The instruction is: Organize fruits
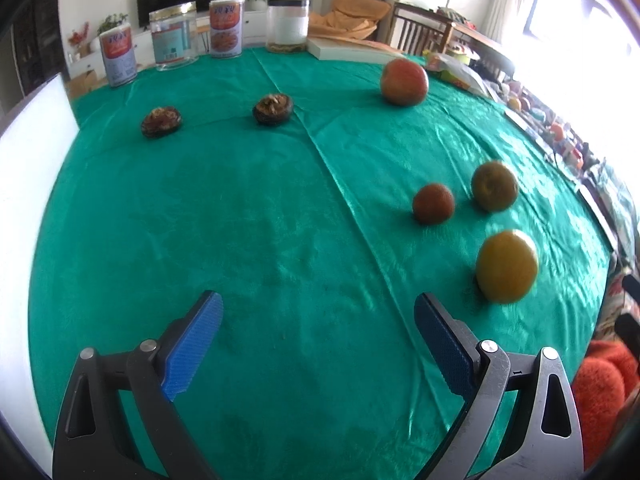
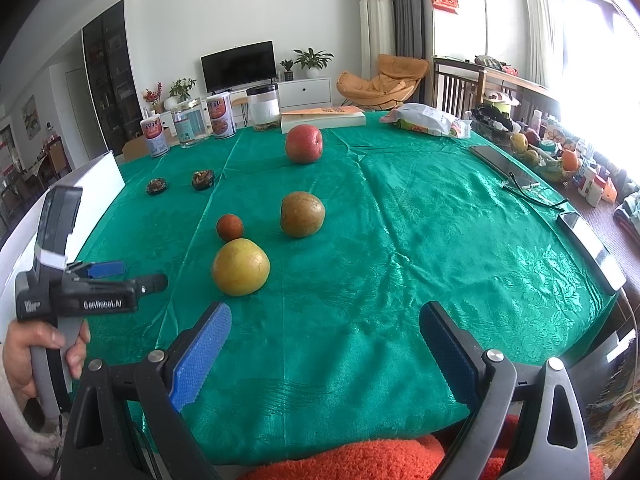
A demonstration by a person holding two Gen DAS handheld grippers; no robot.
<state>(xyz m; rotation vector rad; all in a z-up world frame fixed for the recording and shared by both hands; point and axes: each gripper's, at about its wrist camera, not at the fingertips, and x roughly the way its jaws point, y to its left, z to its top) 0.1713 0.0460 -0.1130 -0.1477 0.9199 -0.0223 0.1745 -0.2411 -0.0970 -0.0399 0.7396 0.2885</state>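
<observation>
One green tablecloth covers the table. On it lie four round fruits and two dark dried pieces. With the red apple as landmark: one brownish pear sits nearer than it, one yellow citrus nearer again and leftward, one small red-brown fruit just behind the citrus. Both dried pieces lie left of the apple. Four jars stand behind it. The left gripper and right gripper each hang spread, holding nothing.
</observation>
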